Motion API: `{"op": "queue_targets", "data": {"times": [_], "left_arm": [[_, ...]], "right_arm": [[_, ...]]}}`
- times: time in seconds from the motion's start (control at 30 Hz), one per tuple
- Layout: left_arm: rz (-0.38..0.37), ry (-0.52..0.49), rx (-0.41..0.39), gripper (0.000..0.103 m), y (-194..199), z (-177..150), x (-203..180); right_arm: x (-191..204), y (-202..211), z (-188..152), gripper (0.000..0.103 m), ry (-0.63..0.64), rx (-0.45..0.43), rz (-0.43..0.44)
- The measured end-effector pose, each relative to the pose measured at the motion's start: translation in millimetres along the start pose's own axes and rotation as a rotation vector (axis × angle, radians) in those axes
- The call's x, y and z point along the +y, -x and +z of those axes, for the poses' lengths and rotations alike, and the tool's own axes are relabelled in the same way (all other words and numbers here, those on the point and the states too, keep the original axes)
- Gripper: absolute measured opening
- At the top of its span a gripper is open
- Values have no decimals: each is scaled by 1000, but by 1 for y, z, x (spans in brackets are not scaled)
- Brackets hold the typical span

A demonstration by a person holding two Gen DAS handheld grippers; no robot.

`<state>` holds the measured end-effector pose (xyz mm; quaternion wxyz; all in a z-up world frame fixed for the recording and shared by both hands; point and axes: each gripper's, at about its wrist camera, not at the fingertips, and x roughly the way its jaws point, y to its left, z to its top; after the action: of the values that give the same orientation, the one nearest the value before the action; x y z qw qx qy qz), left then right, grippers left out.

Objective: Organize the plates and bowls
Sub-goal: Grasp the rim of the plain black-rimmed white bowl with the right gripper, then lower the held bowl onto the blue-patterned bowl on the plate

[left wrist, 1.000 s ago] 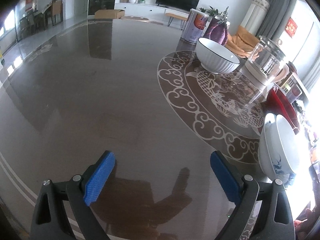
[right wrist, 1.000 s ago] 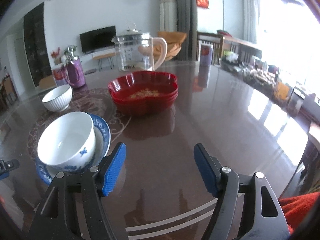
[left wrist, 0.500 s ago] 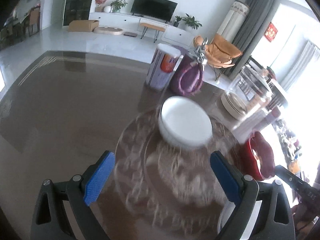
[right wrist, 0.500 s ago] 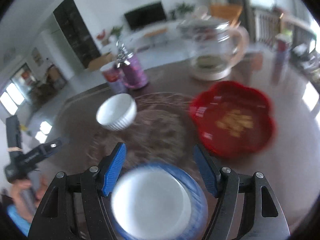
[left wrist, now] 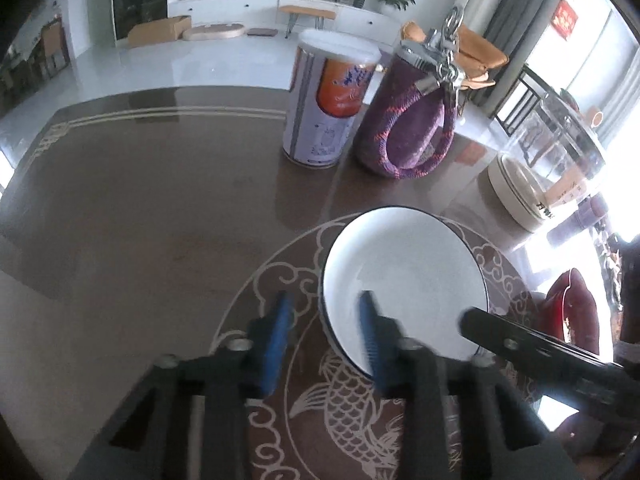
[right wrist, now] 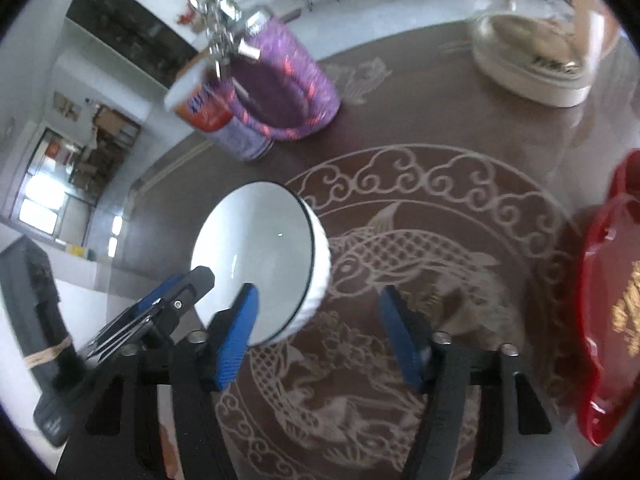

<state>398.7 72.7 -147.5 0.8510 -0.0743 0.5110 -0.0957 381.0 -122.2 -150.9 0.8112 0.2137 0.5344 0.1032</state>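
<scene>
A white ribbed bowl with a dark rim stands on the fish medallion of the brown table. My left gripper straddles its near-left rim, one blue pad outside and one inside. Its jaws are closing, with a small gap still showing on each side of the rim. From the right wrist view the same bowl lies at the left. My right gripper is closing too: its left pad is over the bowl's inside, its right pad well clear of the wall. One black finger of it reaches over the bowl's right edge.
A printed can and a purple rope-wrapped bottle stand just behind the bowl. A glass pitcher is at the back right. A red flower-shaped dish holding crumbs sits to the right of the medallion.
Both grippers swung across the table onto the white ribbed bowl. Their jaws, wide apart before, have narrowed around its rim. The blue-patterned bowl and plate have left the right wrist view.
</scene>
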Motion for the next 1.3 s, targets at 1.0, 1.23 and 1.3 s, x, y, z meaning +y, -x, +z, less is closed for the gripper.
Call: {"op": "queue_targets", "data": {"times": [1.0,1.23,1.3], "left_arm": [[-200,-188,-25,12,143,-133,-106],[-186,-197,51,12,112,-162,-115],[-178,-193,62,12,105,-165,-115]], "right_arm": [[-60,176,-128,16,-125,-27,115],[-91,166,-158,17,-175,9,61],[-92,159,-158,17,-171,9,49]]}}
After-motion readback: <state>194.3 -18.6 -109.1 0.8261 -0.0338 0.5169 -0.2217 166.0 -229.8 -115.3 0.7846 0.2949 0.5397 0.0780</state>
